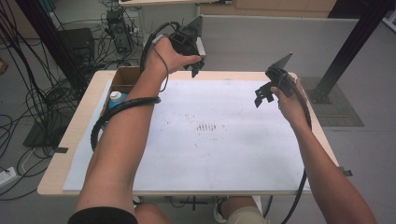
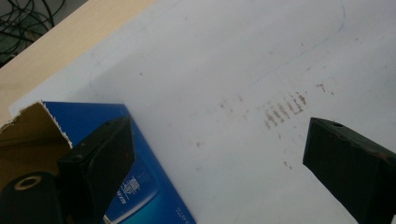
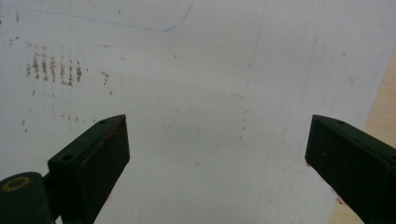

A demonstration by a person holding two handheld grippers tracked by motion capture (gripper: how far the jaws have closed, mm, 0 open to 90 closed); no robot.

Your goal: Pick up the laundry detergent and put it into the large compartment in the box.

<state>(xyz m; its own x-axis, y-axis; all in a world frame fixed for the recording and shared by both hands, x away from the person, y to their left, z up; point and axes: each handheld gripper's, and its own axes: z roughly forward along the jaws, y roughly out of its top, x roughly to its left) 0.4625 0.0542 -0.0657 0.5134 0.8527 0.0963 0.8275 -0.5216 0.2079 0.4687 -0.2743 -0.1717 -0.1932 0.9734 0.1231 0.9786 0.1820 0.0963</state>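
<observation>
Light is even and soft across the white sheet (image 1: 224, 130) in the high view, with no hard glare; only faint, diffuse shadows lie under the forearms. The floor left of the sheet is dimmer, and its cables merge into dark clutter. That view is slightly soft overall, with mild bending of straight lines toward the corners.

In both gripper views the sheet (image 3: 210, 70) looks bluish-grey and underlit, grainy, and the brown smudges (image 3: 53, 67) on it are blurred. The black jaws at the bottom are near-silhouettes with little surface detail. The box (image 2: 140, 186) beside the sheet is soft, its print unreadable.
</observation>
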